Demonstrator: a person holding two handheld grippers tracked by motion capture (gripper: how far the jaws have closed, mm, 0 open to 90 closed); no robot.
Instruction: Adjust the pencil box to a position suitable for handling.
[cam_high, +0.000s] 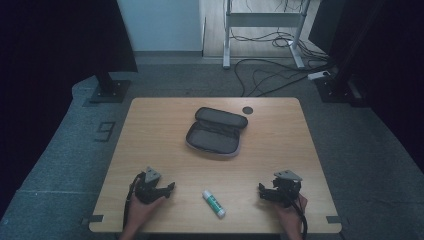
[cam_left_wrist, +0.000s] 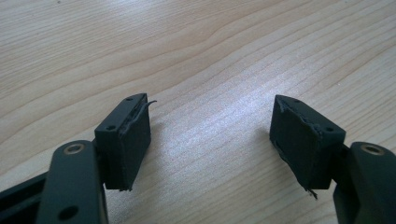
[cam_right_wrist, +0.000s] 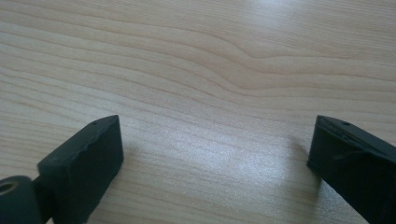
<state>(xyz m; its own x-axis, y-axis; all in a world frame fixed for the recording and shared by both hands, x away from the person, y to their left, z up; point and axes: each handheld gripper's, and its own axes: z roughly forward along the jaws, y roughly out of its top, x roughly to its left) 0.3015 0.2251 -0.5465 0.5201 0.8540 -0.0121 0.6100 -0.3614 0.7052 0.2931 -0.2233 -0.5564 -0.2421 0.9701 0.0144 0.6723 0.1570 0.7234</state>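
Observation:
A dark pencil case (cam_high: 217, 132) lies unzipped and spread flat at the middle of the wooden table (cam_high: 150, 130). Near the front edge a white glue stick (cam_high: 213, 203) with a green label lies on its side. My left gripper (cam_high: 168, 189) rests at the front left in a hand, open, well left of the glue stick. In the left gripper view its jaws stand wide apart over bare wood, left gripper (cam_left_wrist: 212, 135). My right gripper (cam_high: 262, 190) rests at the front right, open too, jaws pointing toward the glue stick. Bare wood lies between its pads, right gripper (cam_right_wrist: 215, 149).
A small dark round disc (cam_high: 247, 110) sits on the table beyond the case. Behind the table are a metal frame (cam_high: 262, 20), loose cables (cam_high: 270, 75) on the grey floor and dark stands at both sides.

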